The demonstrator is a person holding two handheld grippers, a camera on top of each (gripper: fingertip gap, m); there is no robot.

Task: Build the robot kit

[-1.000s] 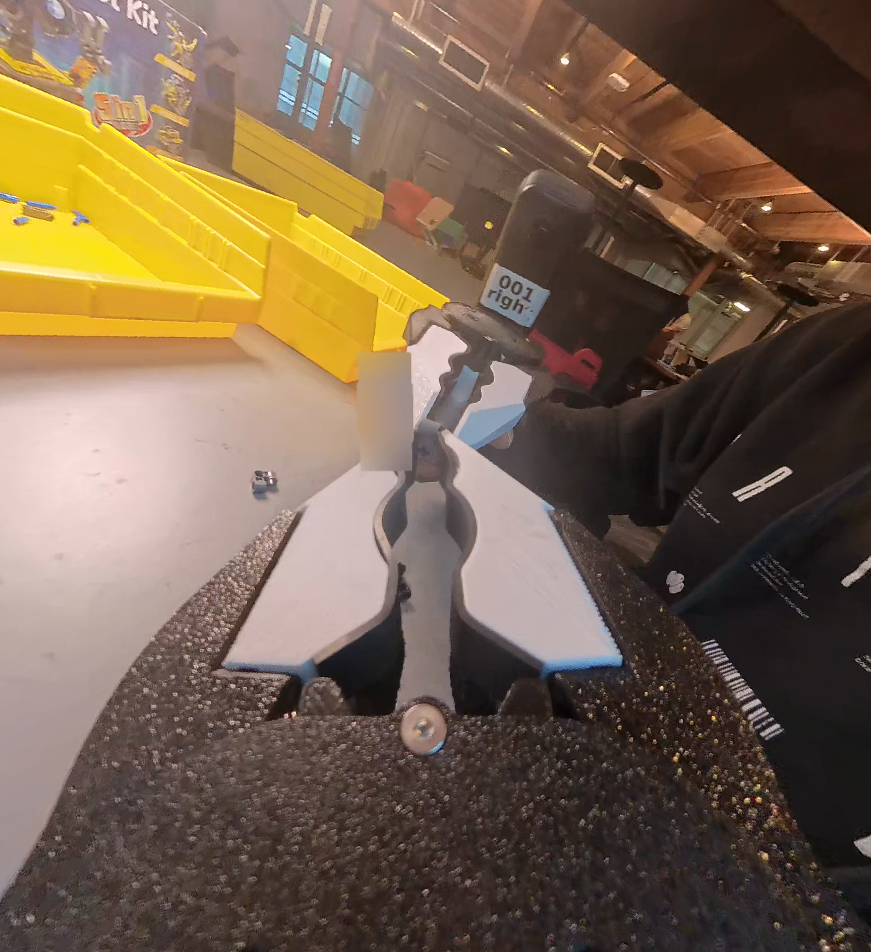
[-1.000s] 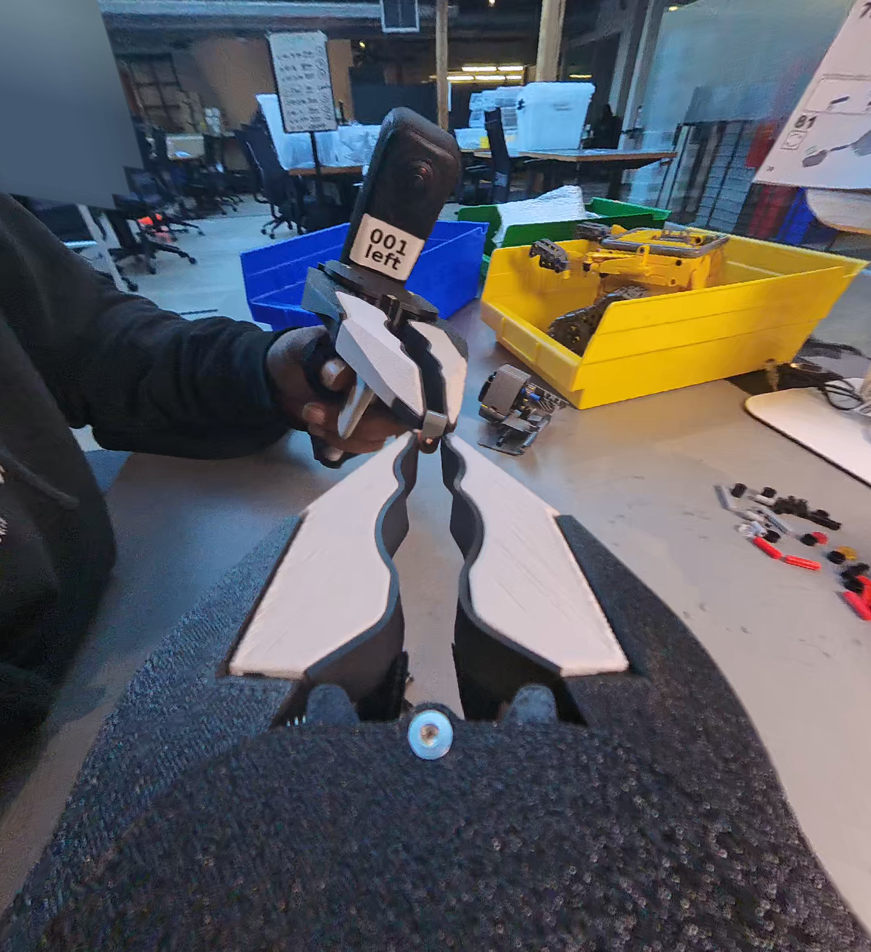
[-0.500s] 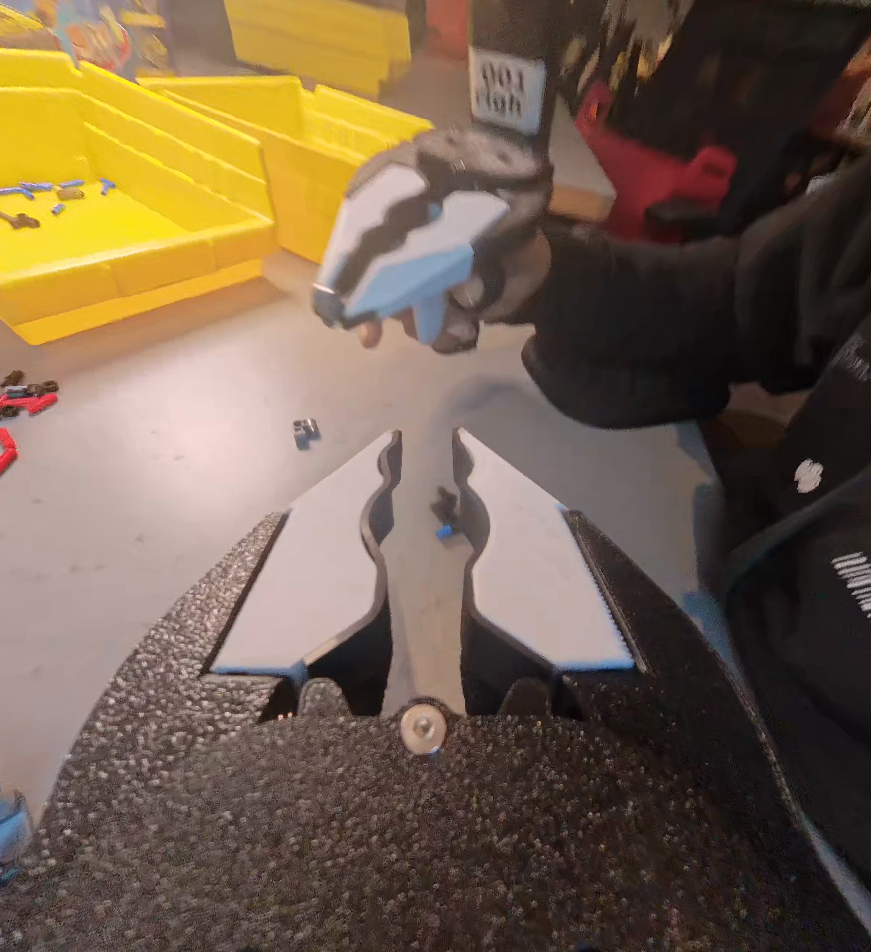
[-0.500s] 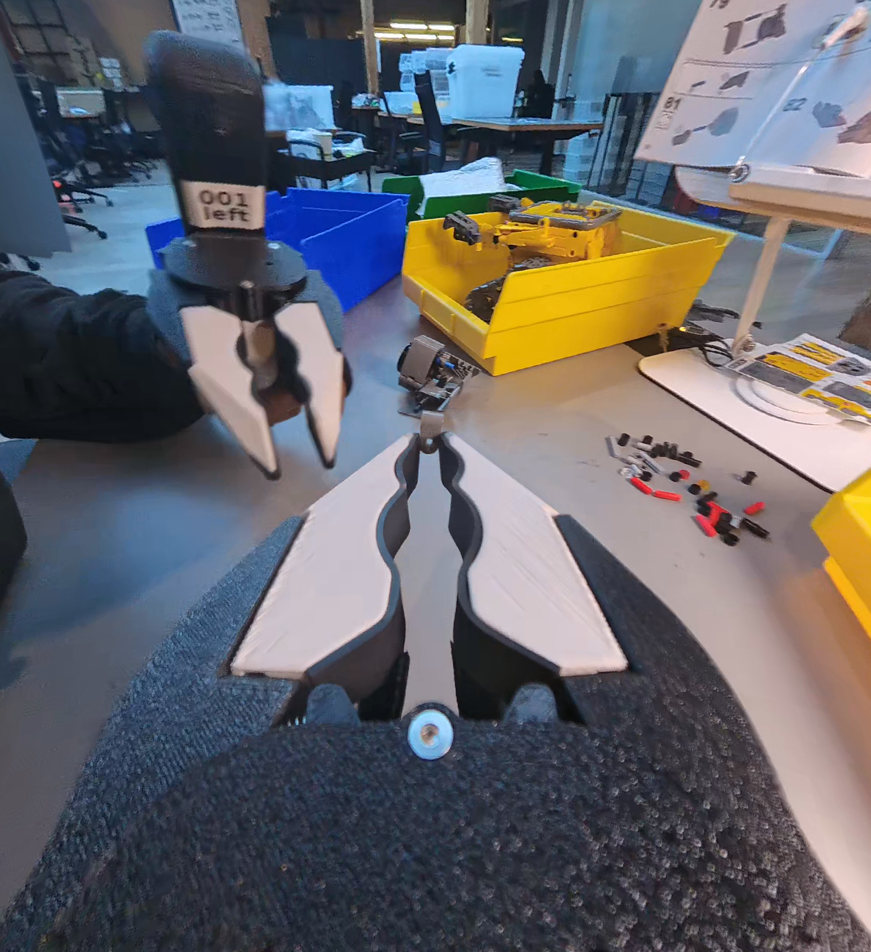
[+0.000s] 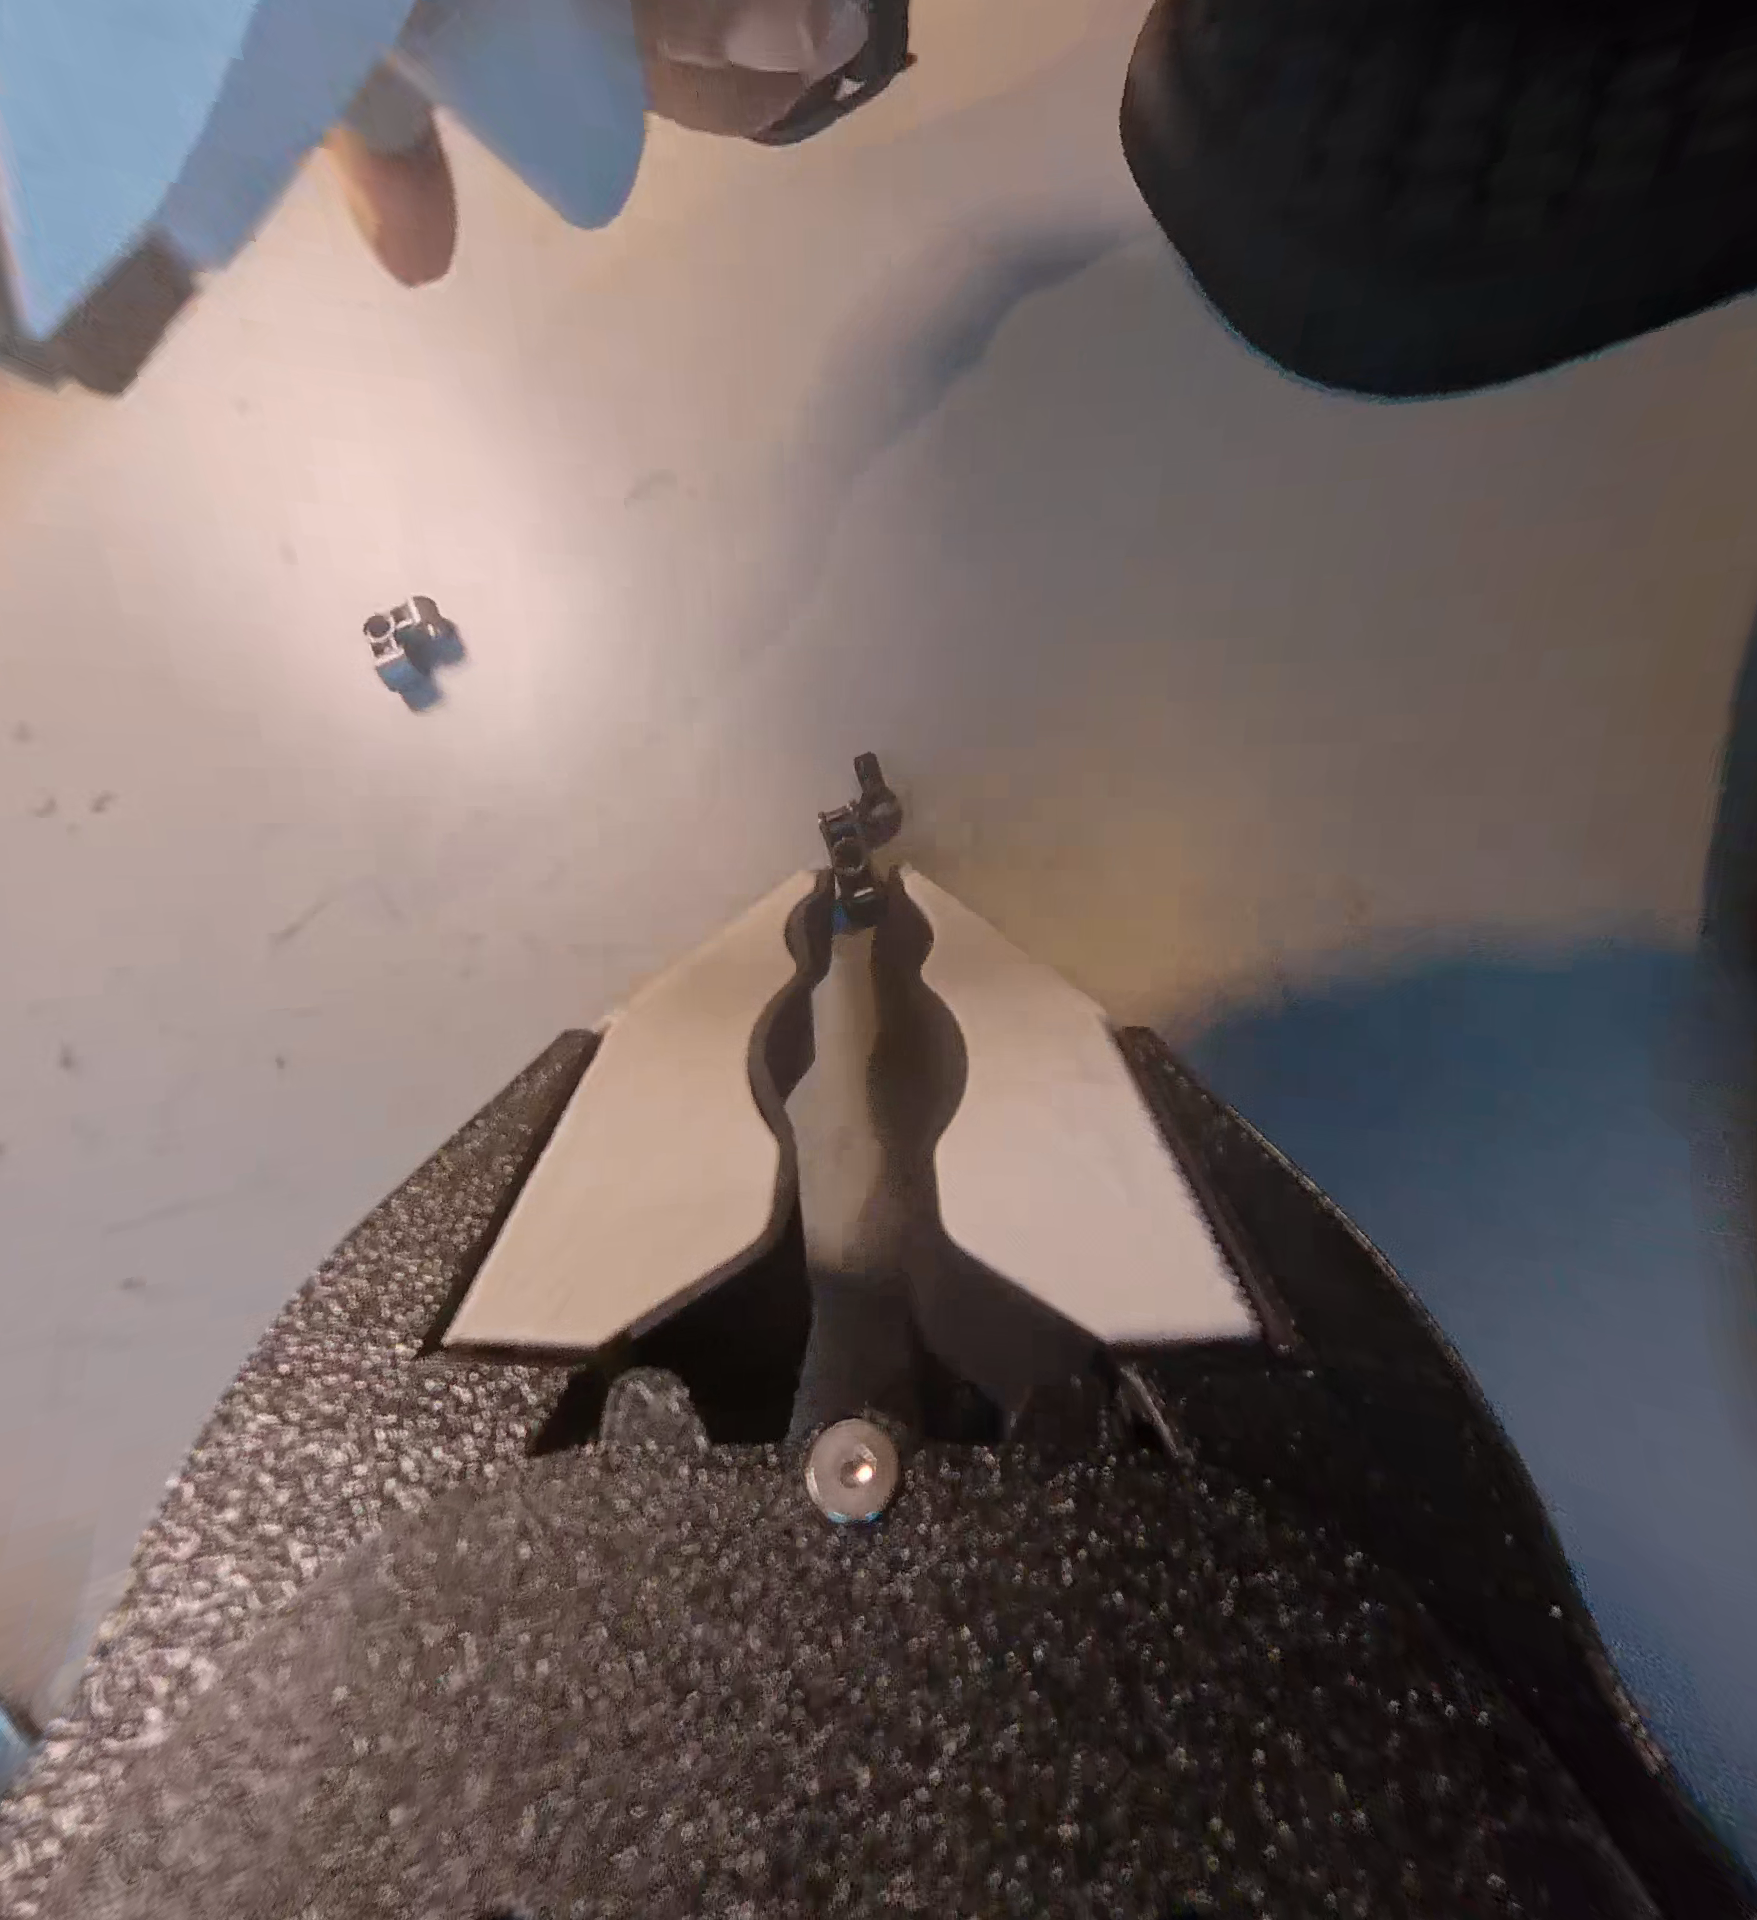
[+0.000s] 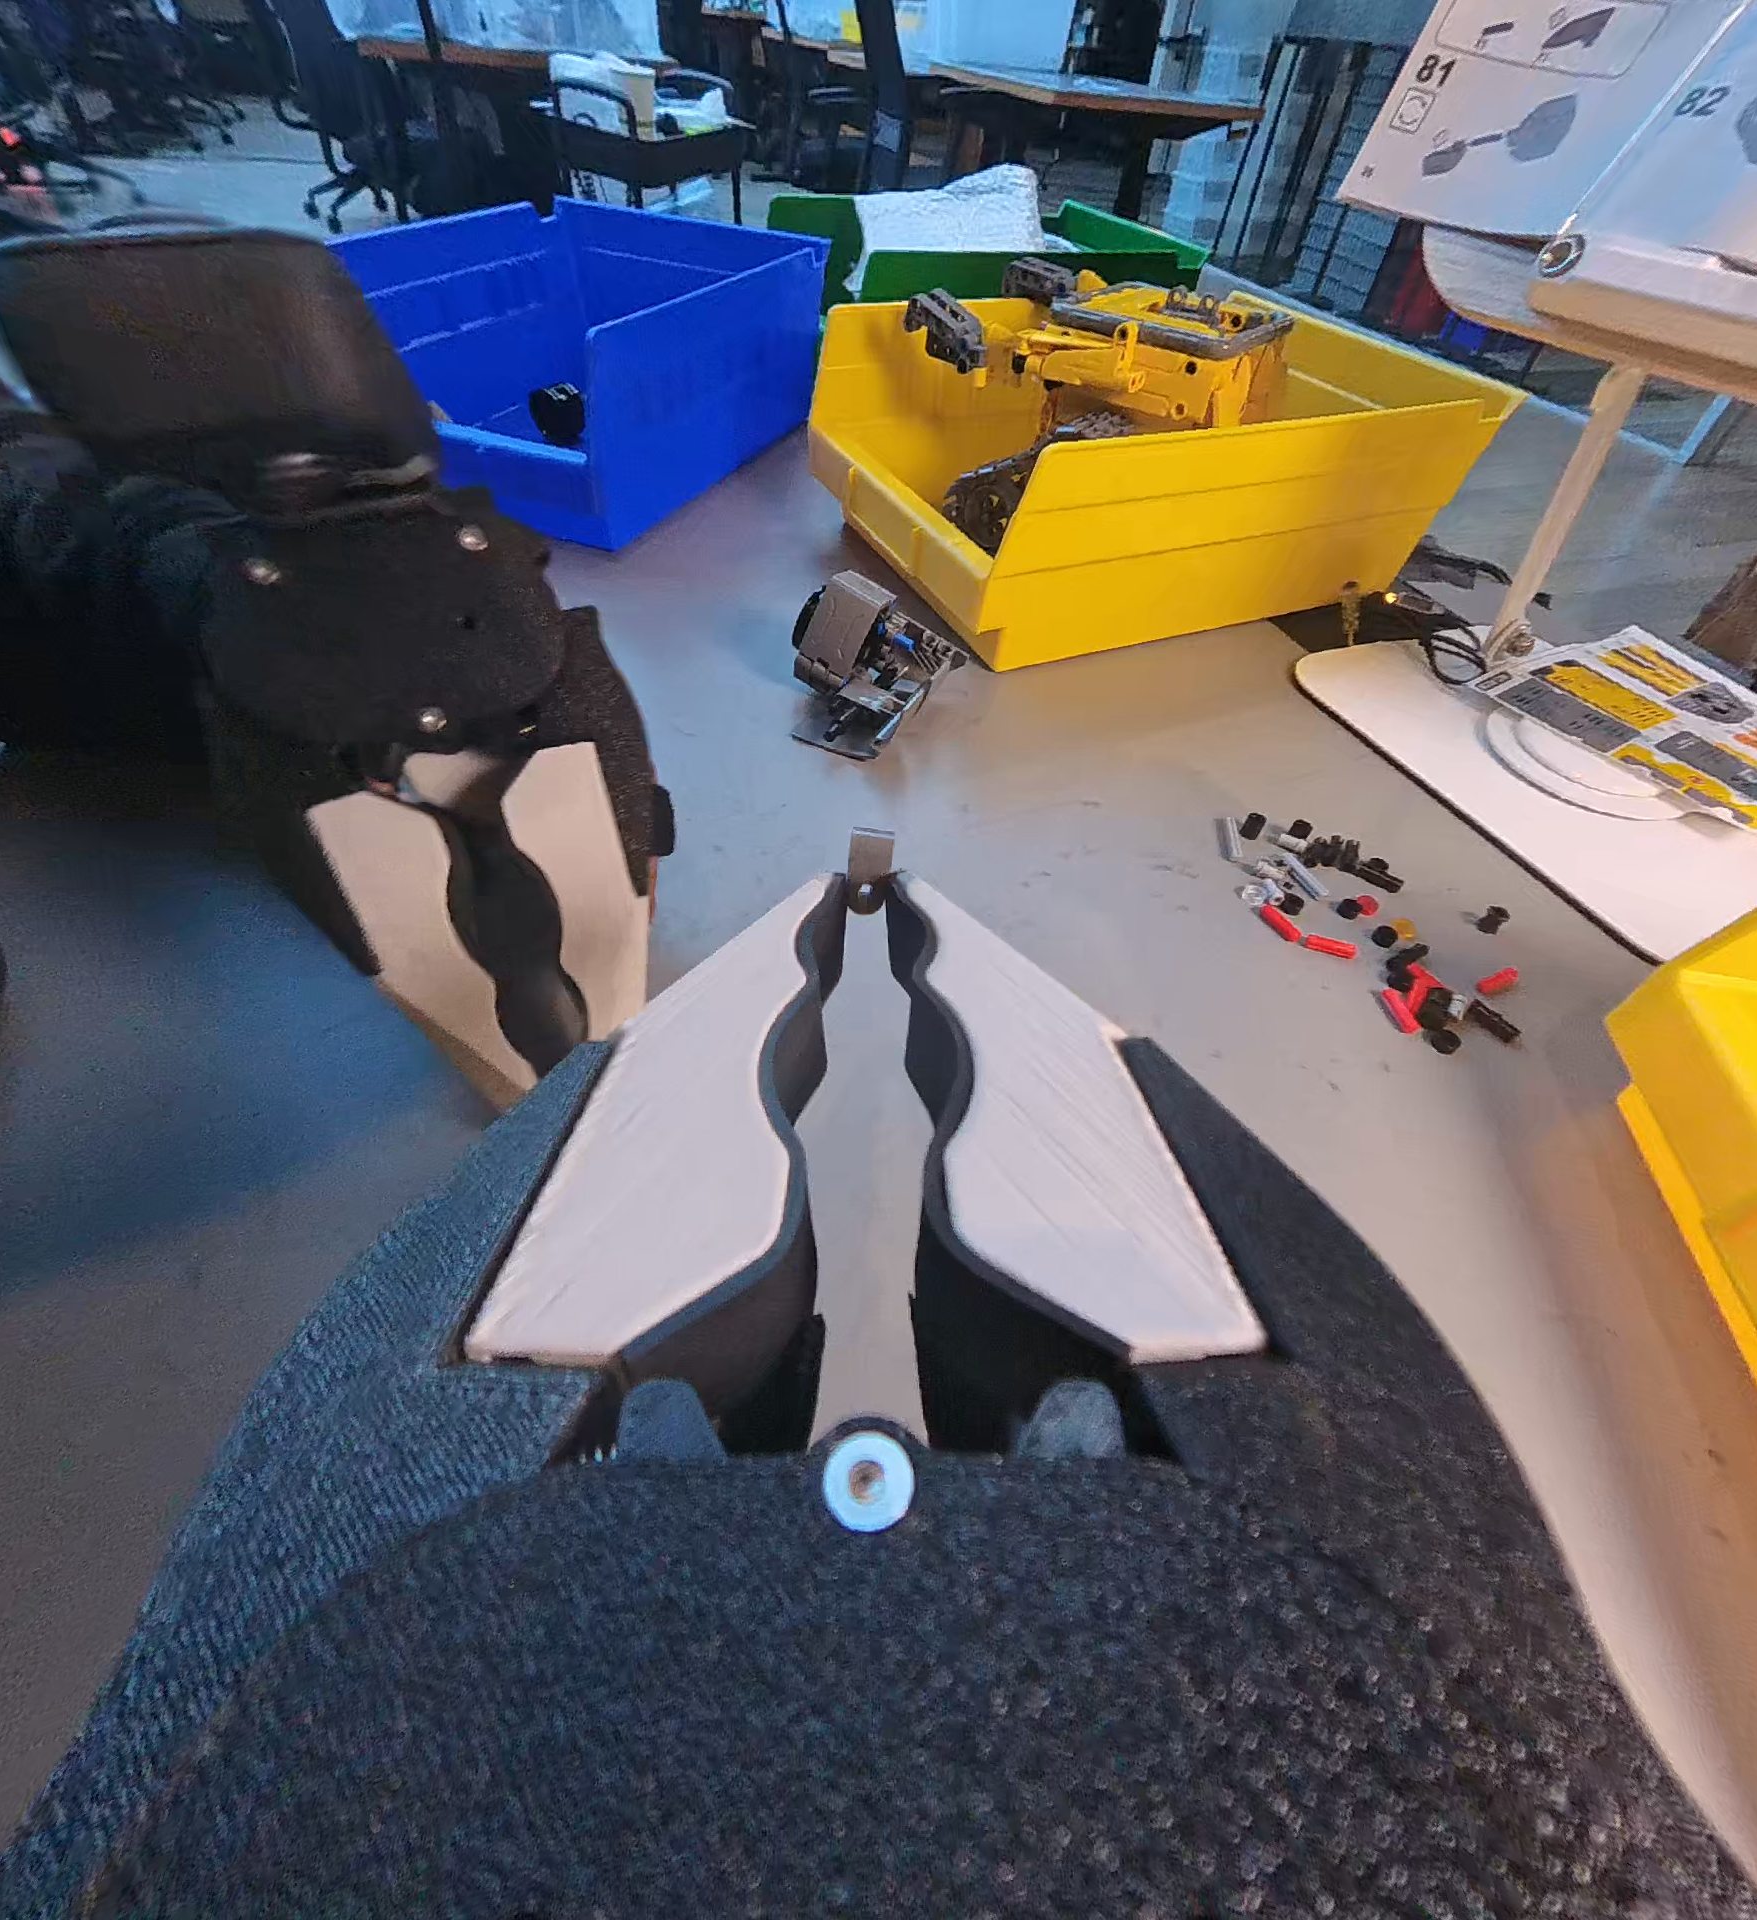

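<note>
1. The left gripper [image 5: 858, 878] points down at the grey tabletop [image 5: 230, 935], its jaws pinching a small black connector piece [image 5: 856, 831] at the tips.
2. A small grey-black piece [image 5: 406, 644] lies well to its left; a black sleeve [image 5: 1476, 177] blocks the far right, blurred.
3. The blue bin [image 6: 635, 353] stands far left, holding a black wheel [image 6: 554, 411].
4. The right gripper [image 6: 866, 883] has its jaws clamped on a thin grey piece [image 6: 869, 862].
5. Beyond it lies a grey sub-assembly [image 6: 869, 665], beside the yellow bin [image 6: 1165, 530] with a yellow model [image 6: 1113, 364].
6. Loose red and black pins [image 6: 1373, 945] lie right; an instruction booklet [image 6: 1632, 114] is cut off.
</note>
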